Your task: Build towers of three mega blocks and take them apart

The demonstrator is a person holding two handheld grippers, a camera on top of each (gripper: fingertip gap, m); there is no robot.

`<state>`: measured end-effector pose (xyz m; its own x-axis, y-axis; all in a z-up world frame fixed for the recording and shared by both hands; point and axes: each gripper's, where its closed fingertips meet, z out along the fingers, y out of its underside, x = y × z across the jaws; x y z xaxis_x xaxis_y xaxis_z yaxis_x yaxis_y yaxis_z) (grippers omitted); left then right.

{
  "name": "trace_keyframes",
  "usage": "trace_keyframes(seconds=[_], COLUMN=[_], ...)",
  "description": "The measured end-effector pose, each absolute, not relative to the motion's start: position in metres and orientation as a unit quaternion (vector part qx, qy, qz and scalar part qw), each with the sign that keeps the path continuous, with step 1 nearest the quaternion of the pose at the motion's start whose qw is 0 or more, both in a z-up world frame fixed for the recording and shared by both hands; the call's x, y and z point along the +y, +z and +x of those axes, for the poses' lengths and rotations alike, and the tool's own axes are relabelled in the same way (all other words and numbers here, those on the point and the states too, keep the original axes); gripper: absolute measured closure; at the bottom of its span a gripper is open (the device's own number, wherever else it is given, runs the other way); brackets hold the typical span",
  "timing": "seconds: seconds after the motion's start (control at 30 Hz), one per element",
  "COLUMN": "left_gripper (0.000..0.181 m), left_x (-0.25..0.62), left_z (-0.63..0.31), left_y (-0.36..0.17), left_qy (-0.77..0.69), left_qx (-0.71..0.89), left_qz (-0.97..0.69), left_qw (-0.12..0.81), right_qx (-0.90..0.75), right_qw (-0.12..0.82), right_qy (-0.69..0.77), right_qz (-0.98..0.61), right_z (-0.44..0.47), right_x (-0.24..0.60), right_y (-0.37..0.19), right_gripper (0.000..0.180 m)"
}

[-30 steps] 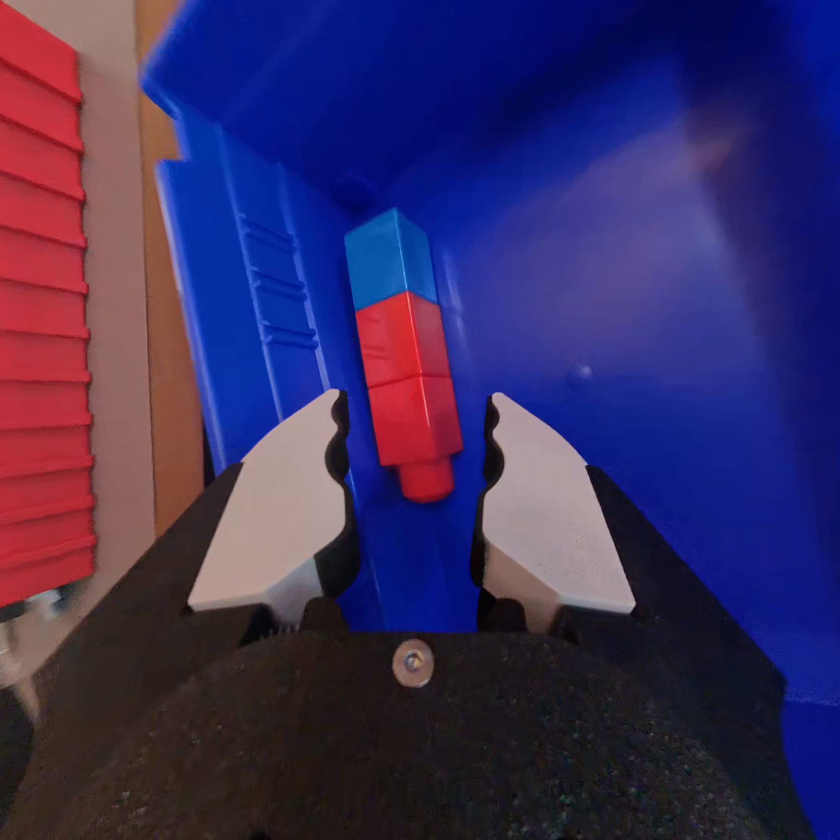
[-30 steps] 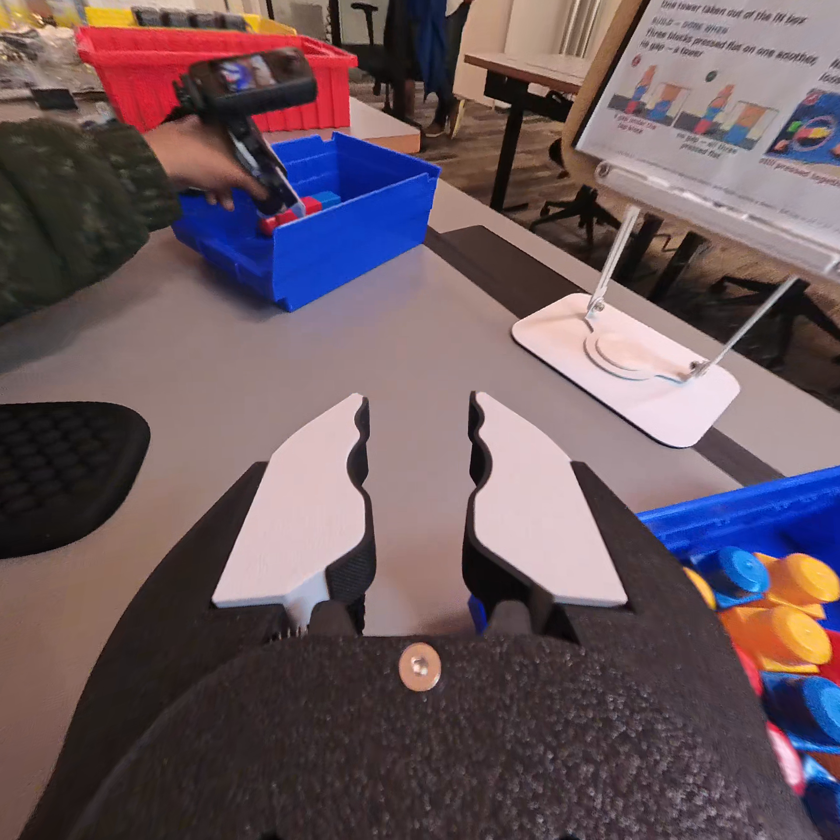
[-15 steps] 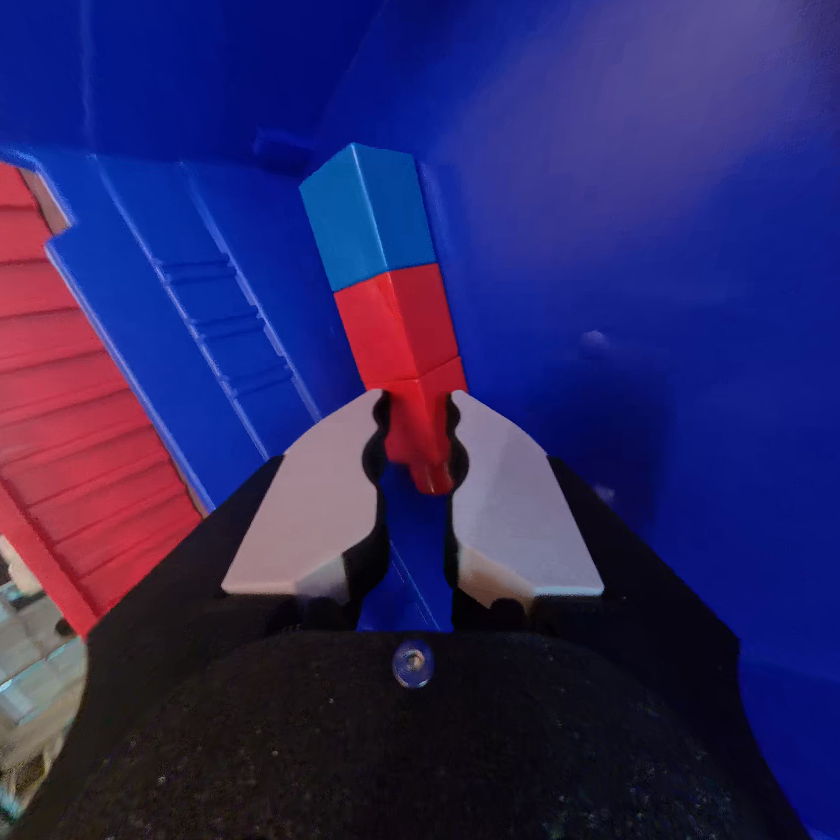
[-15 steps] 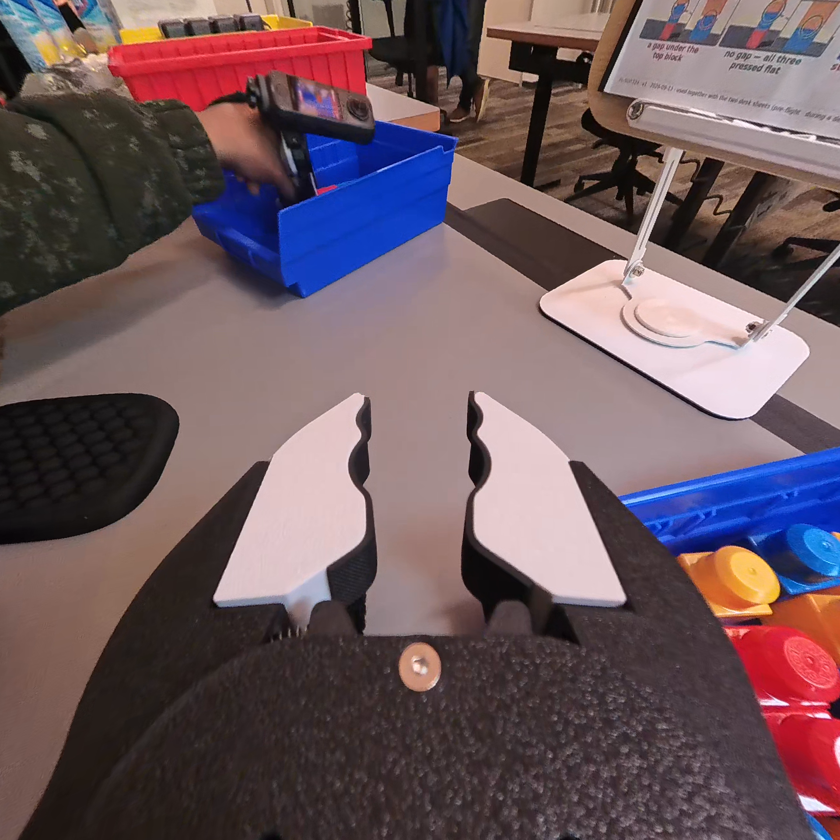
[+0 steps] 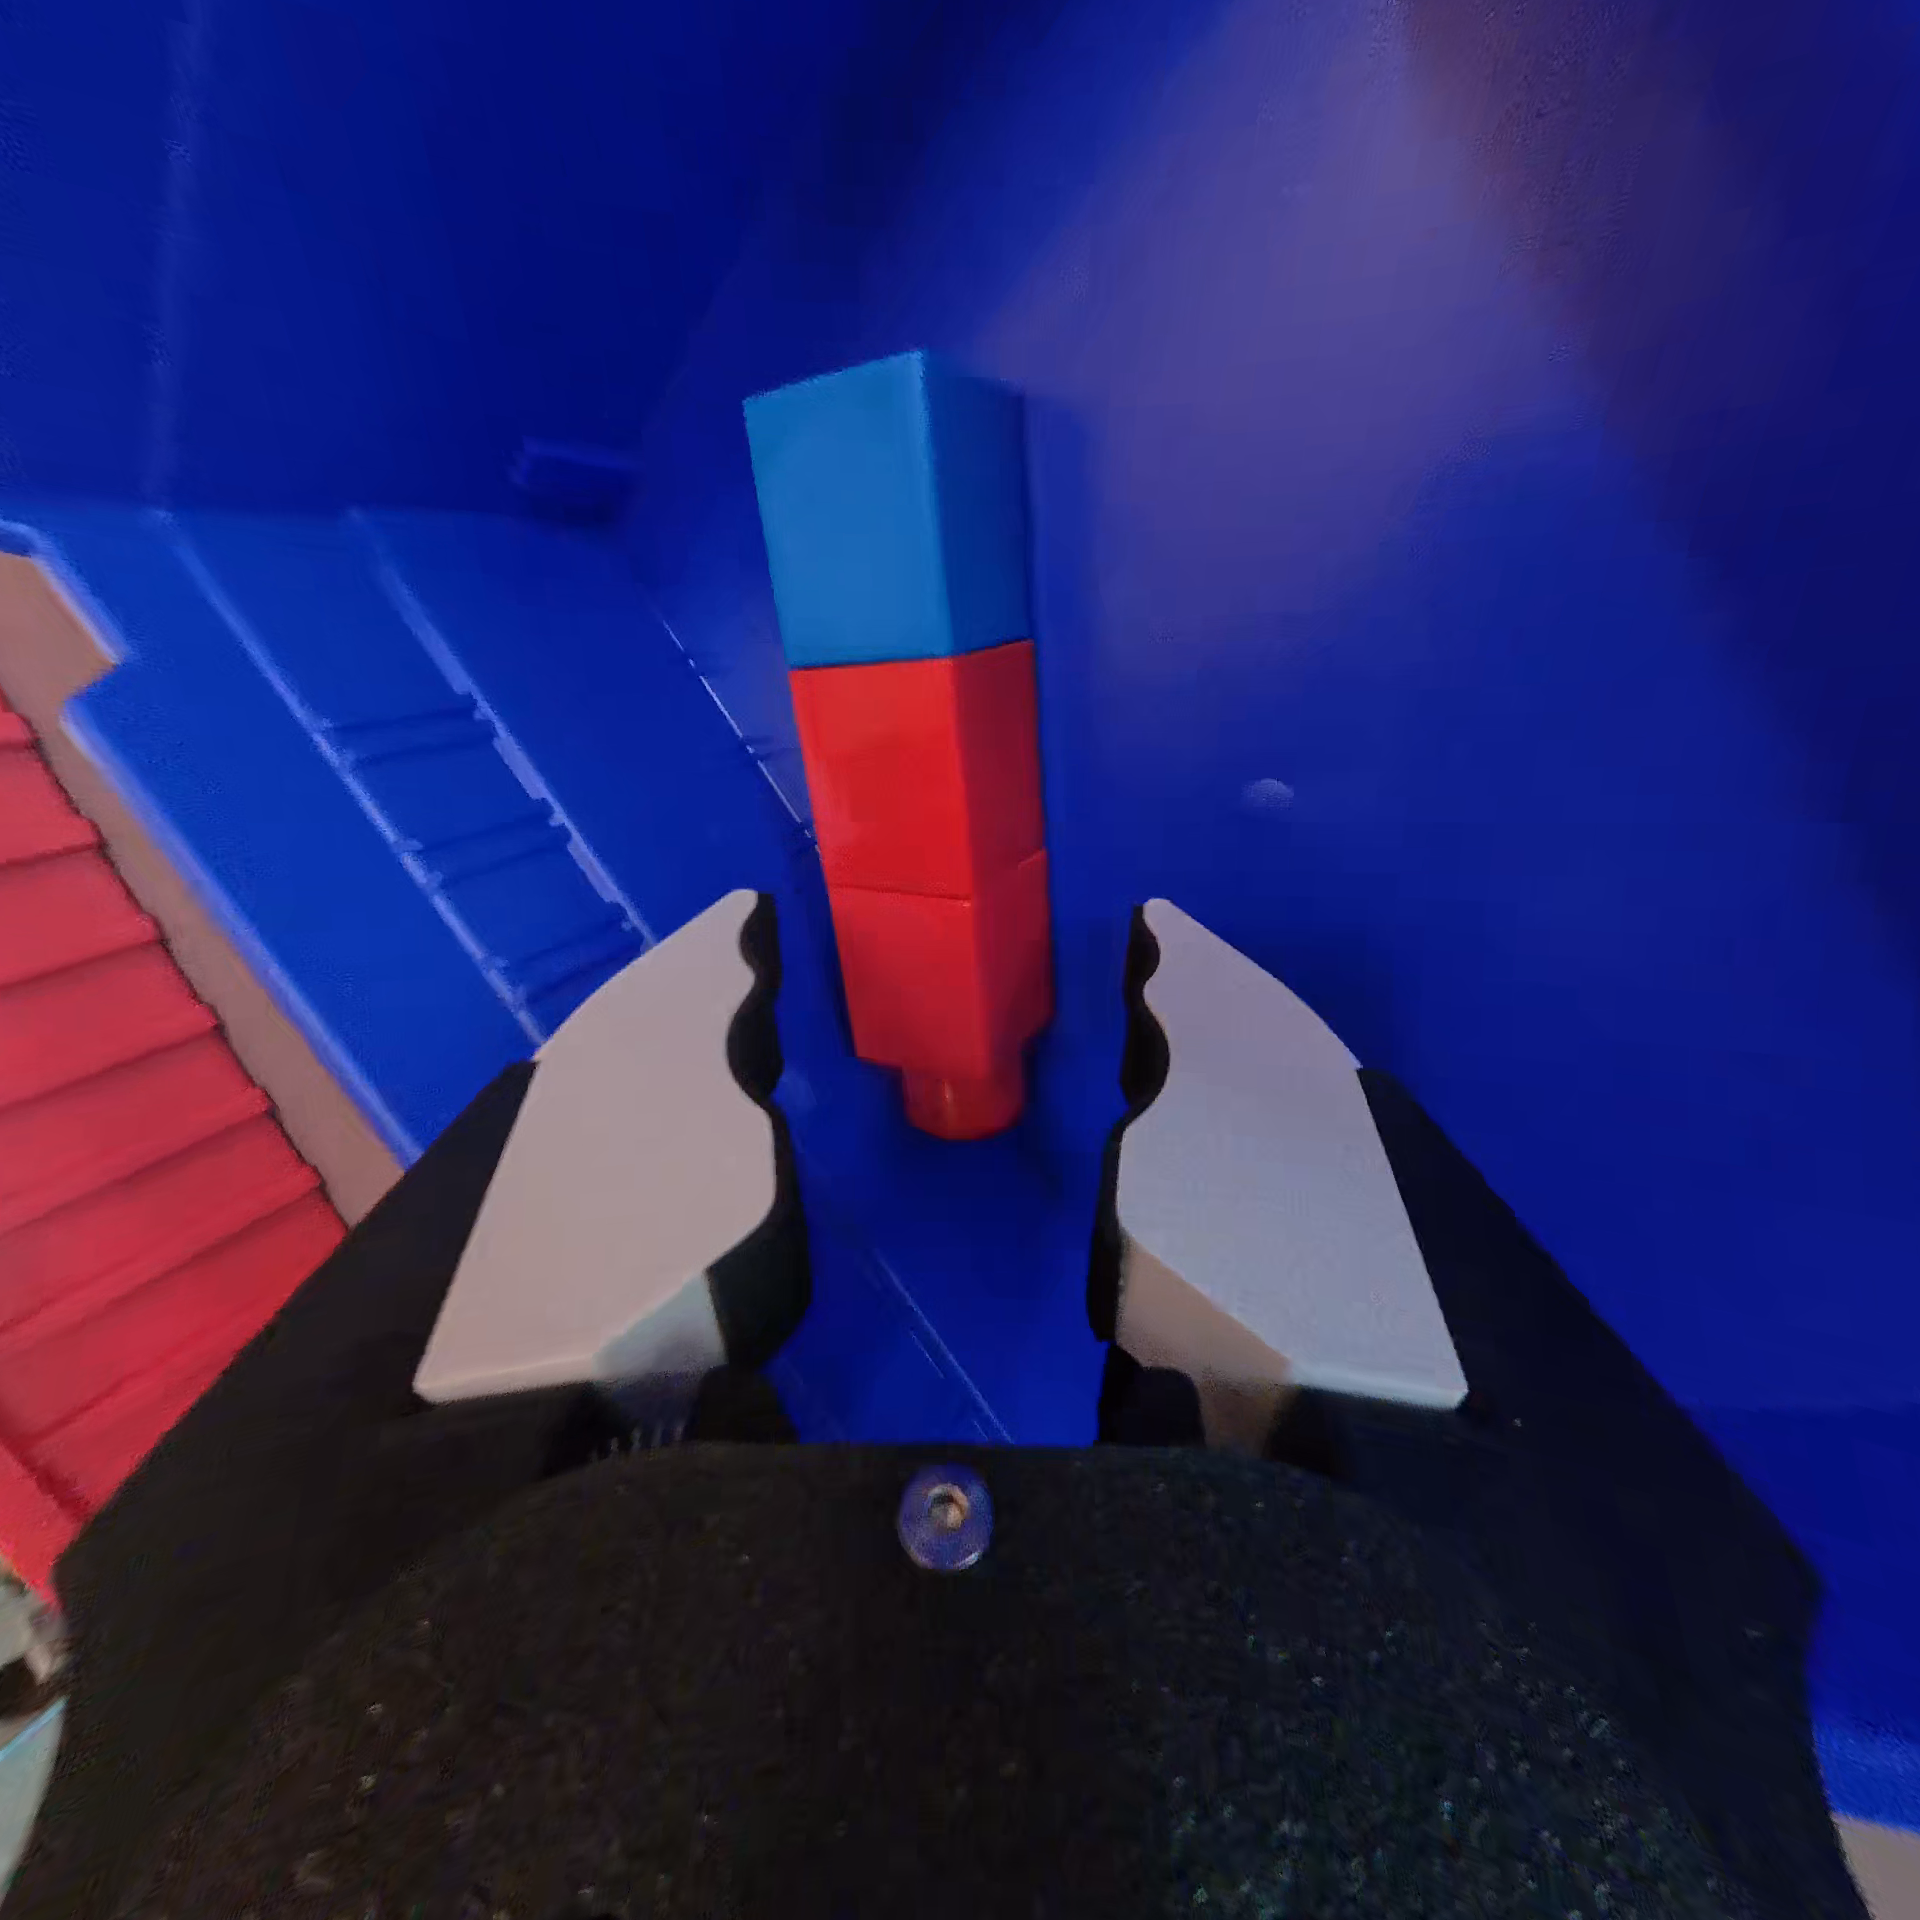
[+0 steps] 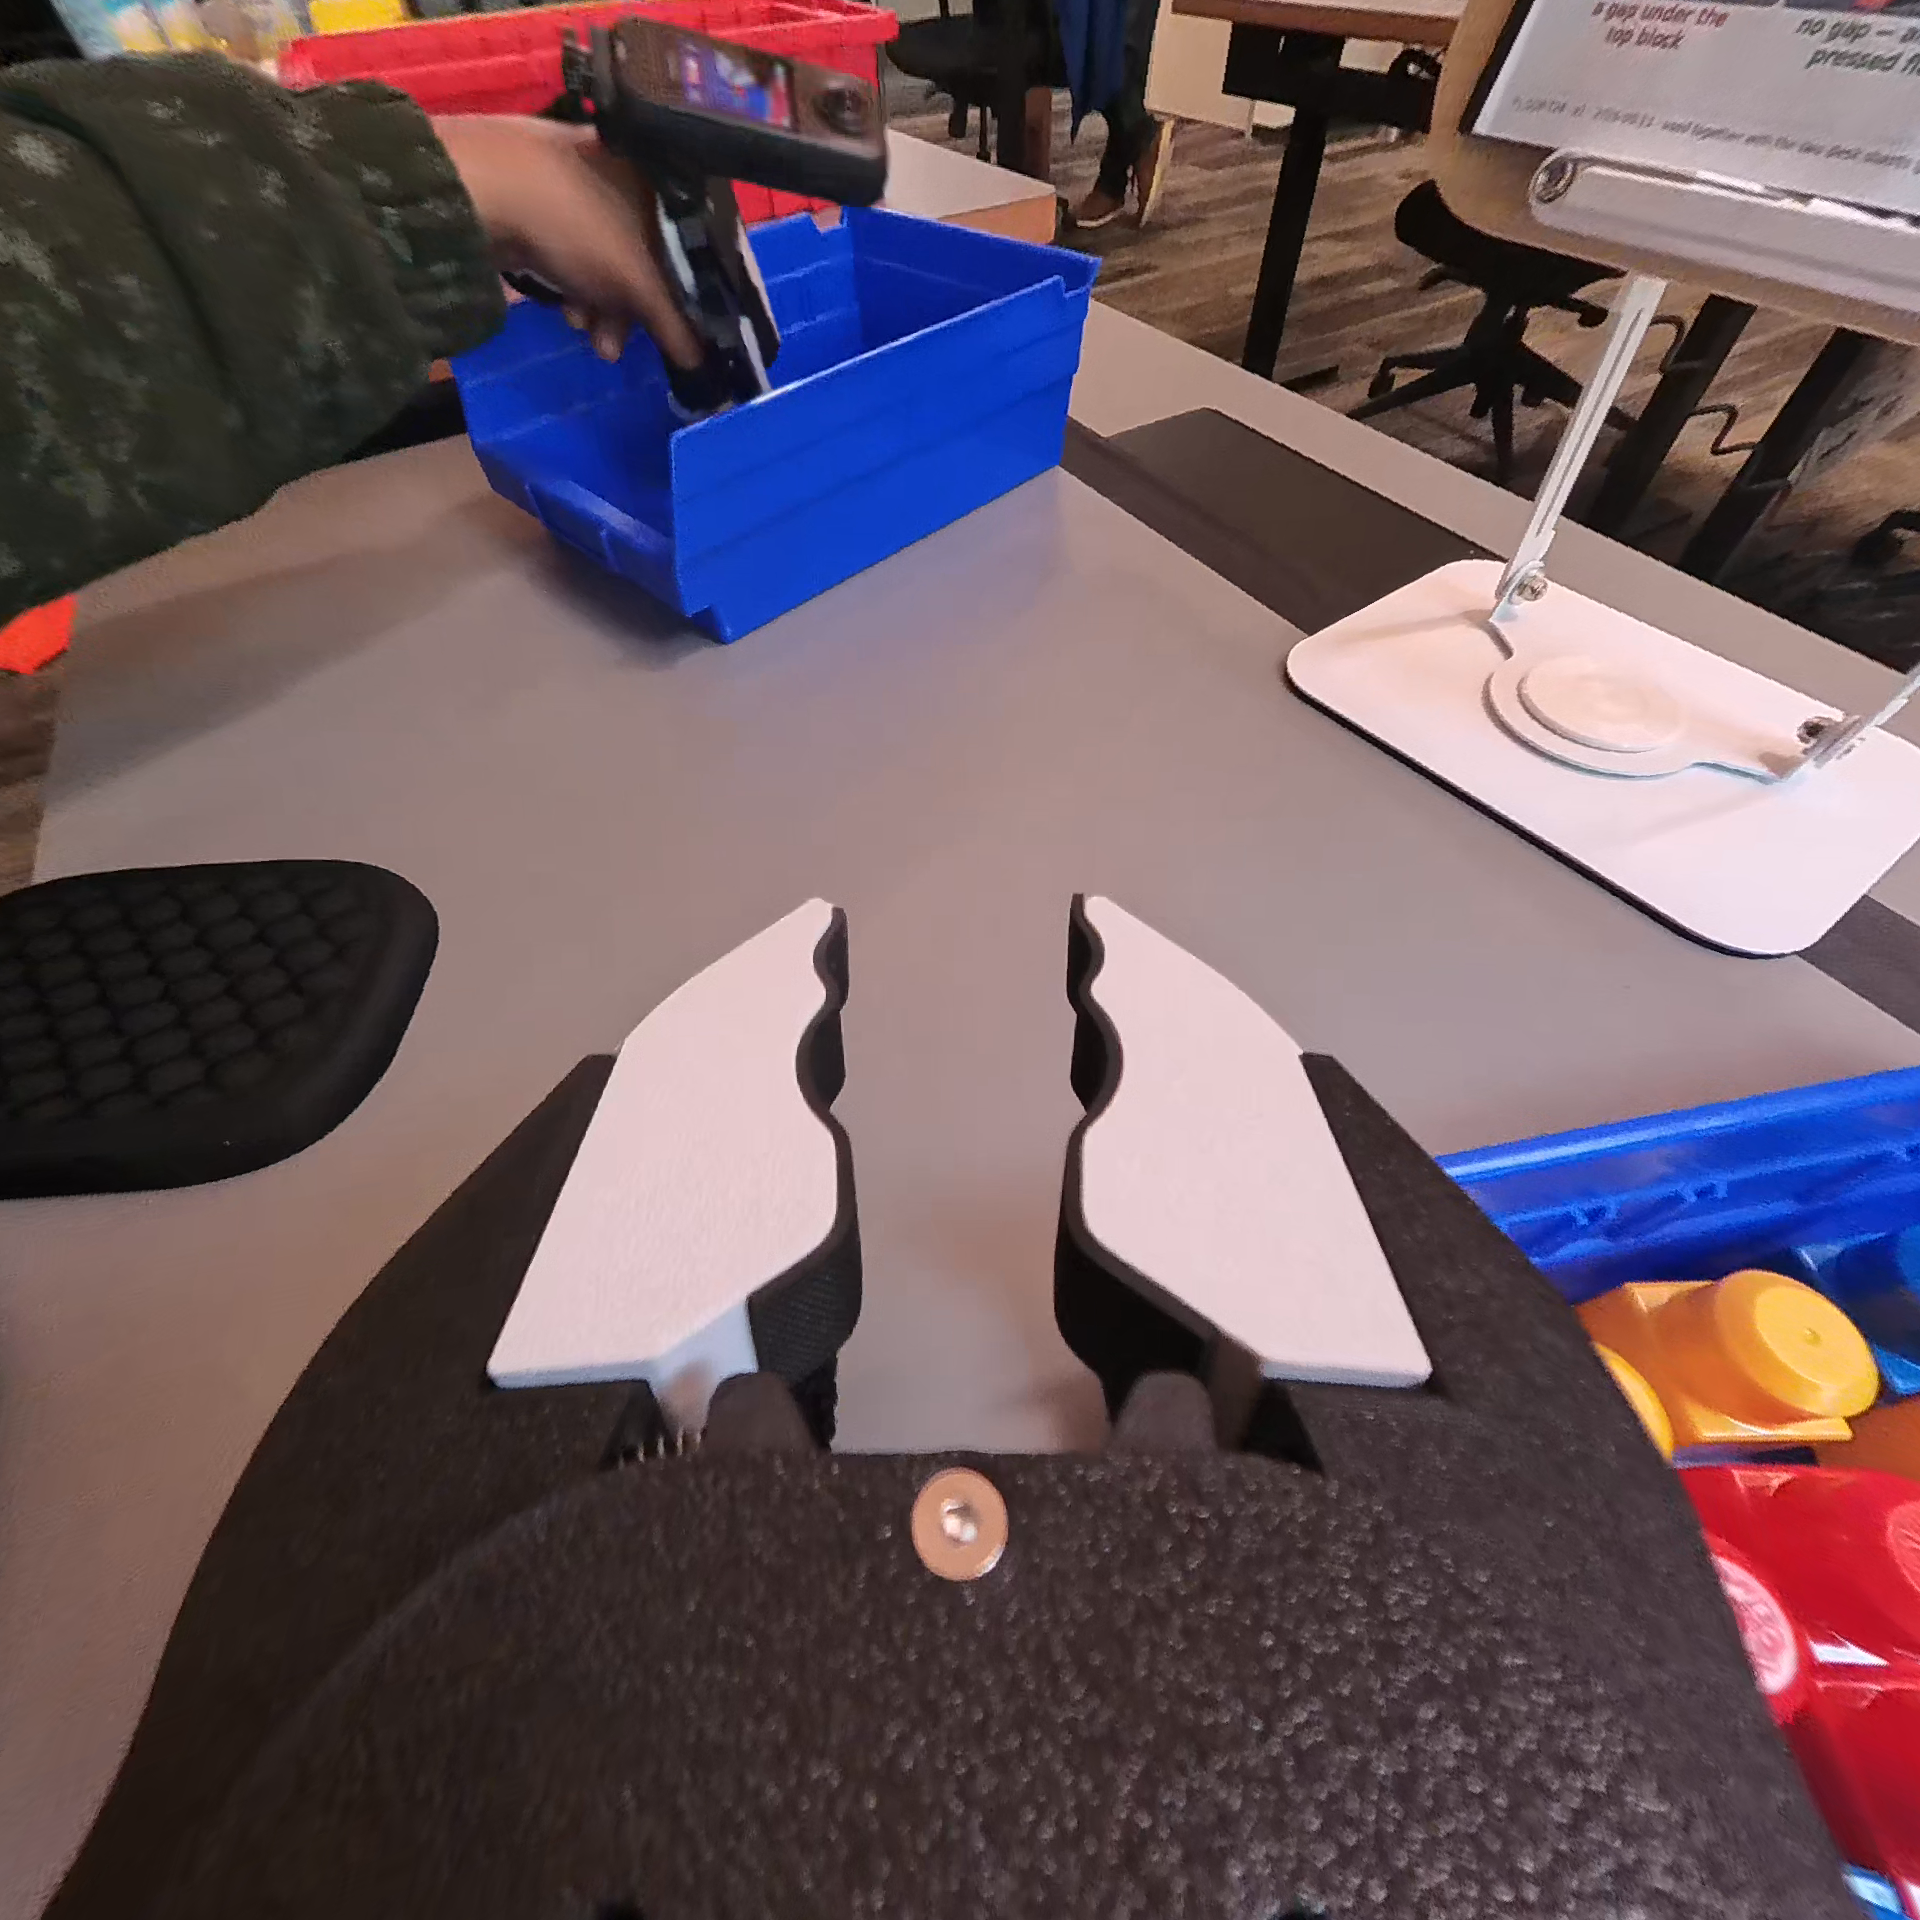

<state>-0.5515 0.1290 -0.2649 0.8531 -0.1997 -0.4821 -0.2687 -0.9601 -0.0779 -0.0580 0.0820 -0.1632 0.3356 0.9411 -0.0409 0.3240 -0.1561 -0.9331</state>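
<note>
In the left wrist view a tower of three blocks [image 5: 920,748], one blue and two red, lies inside a blue bin [image 5: 1455,623] against its wall. My left gripper [image 5: 951,925] is open, with its fingers either side of the tower's red stud end and not touching it. In the right wrist view the left gripper [image 6: 727,379] reaches down into that blue bin [image 6: 873,447], held by a hand in a green sleeve. My right gripper [image 6: 956,914] is open and empty above the grey table [image 6: 935,727].
A second blue bin [image 6: 1662,1174] at the right holds several loose blocks, orange [image 6: 1745,1361] and red [image 6: 1829,1579]. A black pad [image 6: 177,1018] lies at the left. A white stand base [image 6: 1621,748] sits at the right. A red bin [image 6: 582,52] stands behind. The grippers' ends are close to 50 cm from one another.
My left gripper closed on the tower's red end half a second ago and has now opened again, leaving the tower in the bin. My right gripper stayed open and came closer to the far bin.
</note>
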Motion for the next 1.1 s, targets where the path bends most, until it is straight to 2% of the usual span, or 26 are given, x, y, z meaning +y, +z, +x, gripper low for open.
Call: trace_keyframes(seconds=[0.07,0.13,0.23,0.37,0.6,0.77,0.97,1.07,1.1], left_gripper=[0.118,0.136,0.139,0.145,0.146,0.146,0.146,0.146,0.146], left_x=[0.130,0.135,0.132,0.136,0.126,0.096,0.036,0.017,0.012], left_z=[-0.561,-0.561,-0.556,-0.526,-0.452,-0.338,-0.194,-0.152,-0.142], left_y=[-0.275,-0.279,-0.279,-0.265,-0.174,-0.112,-0.141,-0.162,-0.165], left_qy=[0.236,0.205,0.171,0.113,0.195,0.256,0.199,0.172,0.156], left_qx=[0.110,0.091,0.099,0.132,0.289,0.436,0.610,0.659,0.668], left_qz=[-0.965,-0.974,-0.980,-0.982,-0.917,-0.818,-0.721,-0.688,-0.684], left_qw=[0.046,0.042,0.021,0.070,0.194,0.273,0.263,0.250,0.249], right_qx=[-0.467,-0.469,-0.471,-0.473,-0.512,-0.553,-0.593,-0.627,-0.643], right_qw=[0.448,0.444,0.440,0.439,0.475,0.527,0.561,0.550,0.535], right_qy=[0.344,0.346,0.346,0.354,0.351,0.266,0.178,0.161,0.162], right_qz=[-0.680,-0.681,-0.682,-0.677,-0.624,-0.588,-0.550,-0.528,-0.524], right_z=[-0.059,-0.059,-0.057,-0.057,-0.069,-0.083,-0.100,-0.106,-0.107], right_x=[0.081,0.080,0.080,0.079,0.063,0.054,0.041,0.031,0.026], right_y=[-0.165,-0.168,-0.171,-0.171,-0.156,-0.144,-0.142,-0.153,-0.161], right_gripper=[0.139,0.139,0.139,0.140,0.139,0.131,0.113,0.110,0.114])
